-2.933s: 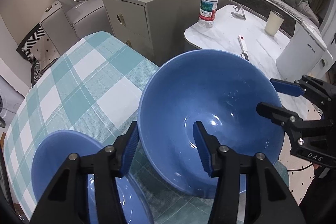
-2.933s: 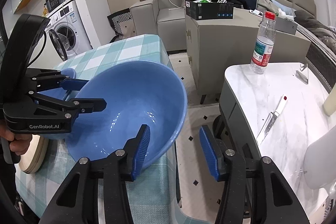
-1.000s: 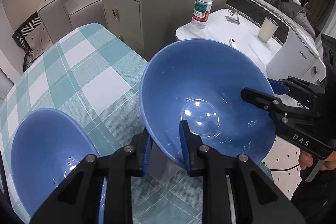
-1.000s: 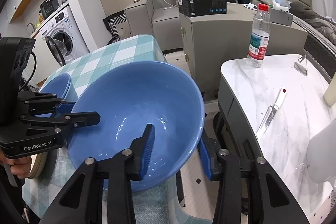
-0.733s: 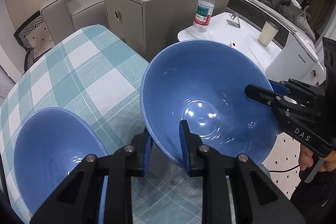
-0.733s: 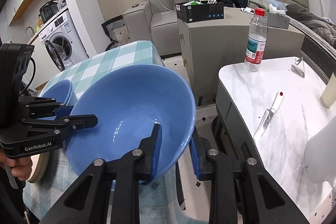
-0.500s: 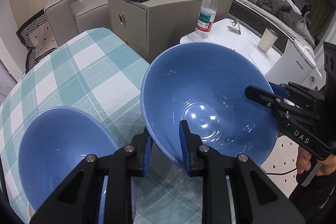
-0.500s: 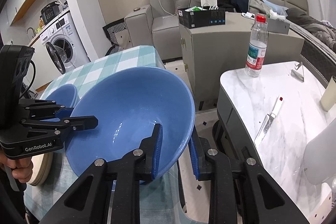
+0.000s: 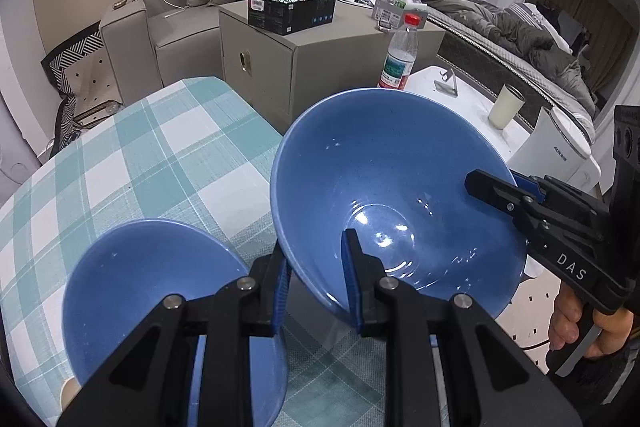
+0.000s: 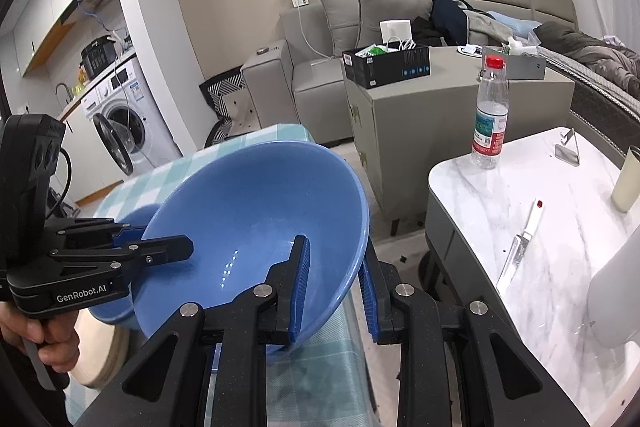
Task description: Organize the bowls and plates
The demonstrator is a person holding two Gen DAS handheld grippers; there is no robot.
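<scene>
Overhead: checked tablecloth (image 9: 132,163) on table, teal and white. Large blue bowl (image 9: 384,179) tilted above cloth's edge, pinched at opposite rims by both tongs. Second blue bowl (image 9: 144,291) on cloth just left of it. Left gripper (image 9: 316,279) clamped on near rim; right gripper (image 10: 334,283) clamped on rim, jaws just closed in. Water bottle (image 10: 490,115) on marble side table.

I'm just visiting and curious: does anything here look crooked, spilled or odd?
Only one thing: the big blue bowl is tilted rather than level, pinched at opposite rims by the left gripper and right gripper. Nothing looks spilled or broken.
</scene>
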